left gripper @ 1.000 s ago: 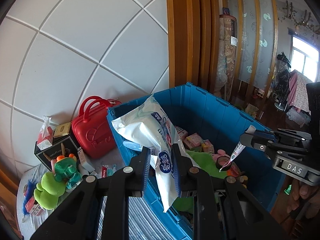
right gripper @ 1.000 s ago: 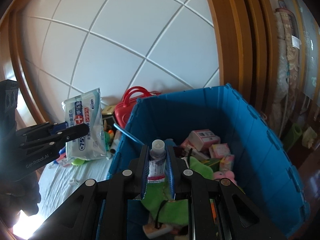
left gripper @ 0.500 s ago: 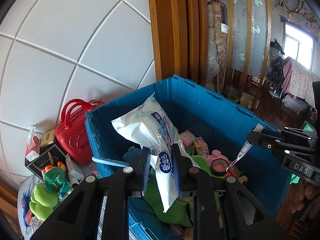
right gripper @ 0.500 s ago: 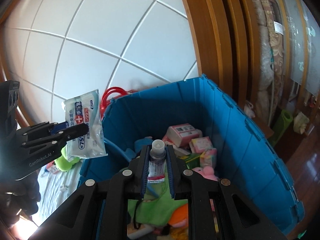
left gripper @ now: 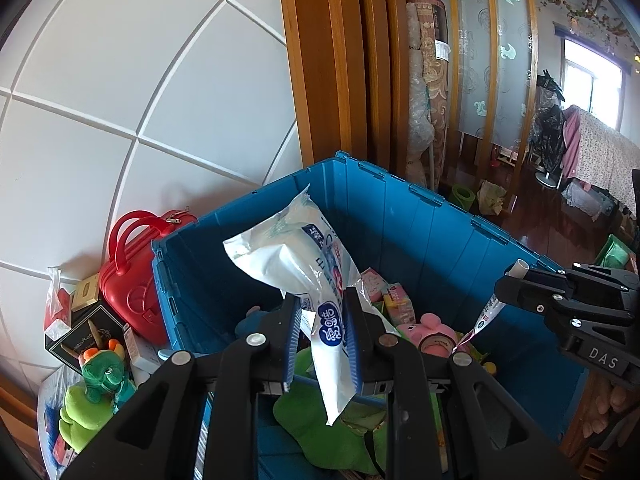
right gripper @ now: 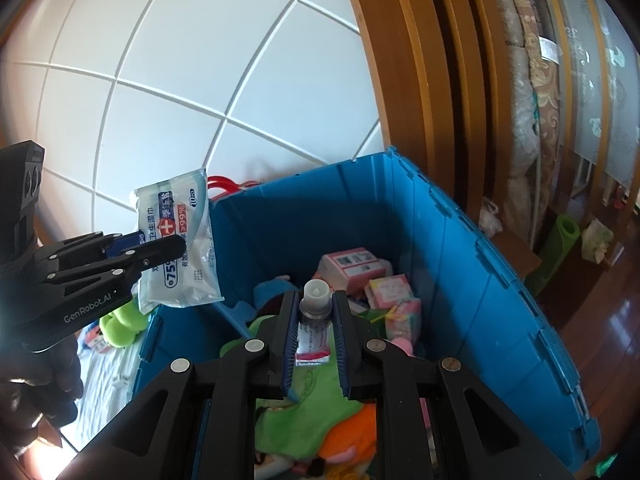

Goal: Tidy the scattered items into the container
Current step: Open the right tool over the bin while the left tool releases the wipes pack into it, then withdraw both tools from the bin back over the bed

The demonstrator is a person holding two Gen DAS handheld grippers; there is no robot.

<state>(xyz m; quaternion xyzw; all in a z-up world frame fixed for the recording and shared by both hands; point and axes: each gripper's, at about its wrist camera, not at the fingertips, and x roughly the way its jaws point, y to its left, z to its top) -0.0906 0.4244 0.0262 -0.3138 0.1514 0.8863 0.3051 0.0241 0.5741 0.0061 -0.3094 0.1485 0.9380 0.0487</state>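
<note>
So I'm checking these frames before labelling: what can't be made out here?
- Blue bin floor: both wrist views, covered by toys and boxes.
- Wet wipes pack: its lower print is hidden by the left tongs; fine print is too small.
- Tube label: right wrist view, pinched between the right tongs, too small to read.
- Green plush beside the bin: cut off by the fisheye edge.
</note>
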